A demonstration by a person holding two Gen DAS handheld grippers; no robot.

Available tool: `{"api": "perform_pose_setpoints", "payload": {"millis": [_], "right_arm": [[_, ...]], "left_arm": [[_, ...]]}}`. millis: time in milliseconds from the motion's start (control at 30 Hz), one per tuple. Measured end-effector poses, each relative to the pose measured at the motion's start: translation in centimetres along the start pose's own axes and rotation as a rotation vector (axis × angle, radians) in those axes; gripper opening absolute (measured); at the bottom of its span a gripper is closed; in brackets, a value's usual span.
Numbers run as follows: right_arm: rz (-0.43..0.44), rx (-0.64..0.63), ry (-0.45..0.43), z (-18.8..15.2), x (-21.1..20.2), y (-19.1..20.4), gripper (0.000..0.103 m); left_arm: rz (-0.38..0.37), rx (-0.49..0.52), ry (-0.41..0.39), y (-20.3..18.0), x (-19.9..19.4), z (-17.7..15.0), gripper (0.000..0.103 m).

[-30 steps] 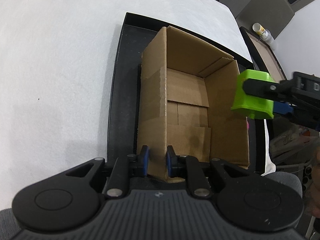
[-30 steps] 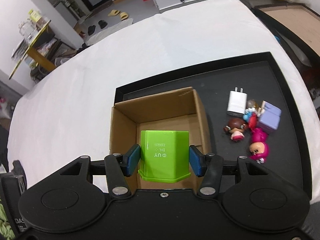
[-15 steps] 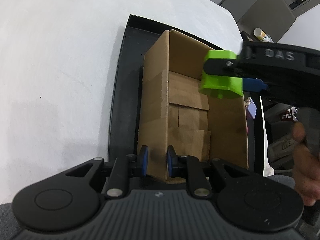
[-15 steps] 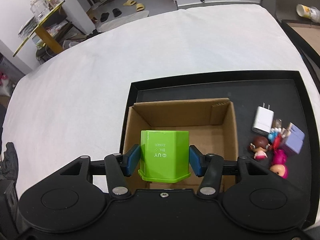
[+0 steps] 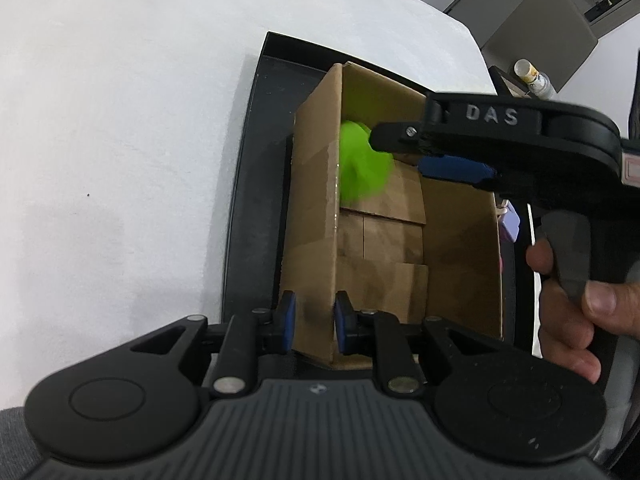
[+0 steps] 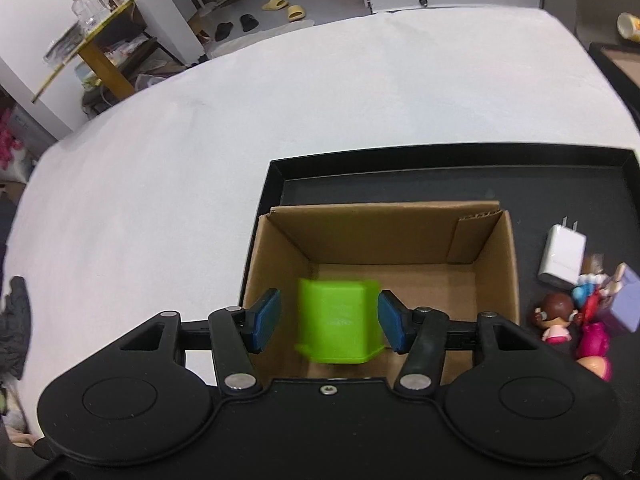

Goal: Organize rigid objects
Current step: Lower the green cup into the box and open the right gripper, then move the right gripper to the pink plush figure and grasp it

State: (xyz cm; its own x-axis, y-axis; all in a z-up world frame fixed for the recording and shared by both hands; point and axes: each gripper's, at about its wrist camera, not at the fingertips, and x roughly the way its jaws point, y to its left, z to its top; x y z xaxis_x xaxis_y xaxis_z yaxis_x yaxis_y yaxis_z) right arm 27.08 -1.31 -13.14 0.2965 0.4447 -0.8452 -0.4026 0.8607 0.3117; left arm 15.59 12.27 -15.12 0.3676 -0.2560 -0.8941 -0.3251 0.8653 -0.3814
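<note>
Now your right claw [image 6: 328,322] stands open, the green cup [image 6: 338,326] dropping between its pads into the cardboard box [image 6: 384,232], whose wall your left claw [image 5: 312,320] pinches.

One box [image 6: 400,240], one green block [image 6: 336,316], one charger [image 6: 562,258].

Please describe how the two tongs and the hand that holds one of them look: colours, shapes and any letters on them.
Both tongs, left tongs and right tongs, have a black body with two round discs, black linkage arms with silver rivets, and blue pads on the fingers. The left body is ribbed grey. Seen from the side, the right one bears raised letters "DAS". A bare hand grips its grey trigger handle.
</note>
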Motion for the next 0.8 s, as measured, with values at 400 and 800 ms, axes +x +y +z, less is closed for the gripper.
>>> {"api": "perform_pose_setpoints", "payload": {"millis": [400, 800], "right_arm": [[0.017, 0.057, -0.021, -1.6, -3.9, -3.1, 0.062], [-0.010, 0.104, -0.086, -1.7, -8.0, -6.3, 0.072]], "left_arm": [[0.016, -0.010, 0.006, -0.2, 0.4, 0.2, 0.018], [0.005, -0.034, 0.011, 0.4, 0.7, 0.4, 0.018]]}}
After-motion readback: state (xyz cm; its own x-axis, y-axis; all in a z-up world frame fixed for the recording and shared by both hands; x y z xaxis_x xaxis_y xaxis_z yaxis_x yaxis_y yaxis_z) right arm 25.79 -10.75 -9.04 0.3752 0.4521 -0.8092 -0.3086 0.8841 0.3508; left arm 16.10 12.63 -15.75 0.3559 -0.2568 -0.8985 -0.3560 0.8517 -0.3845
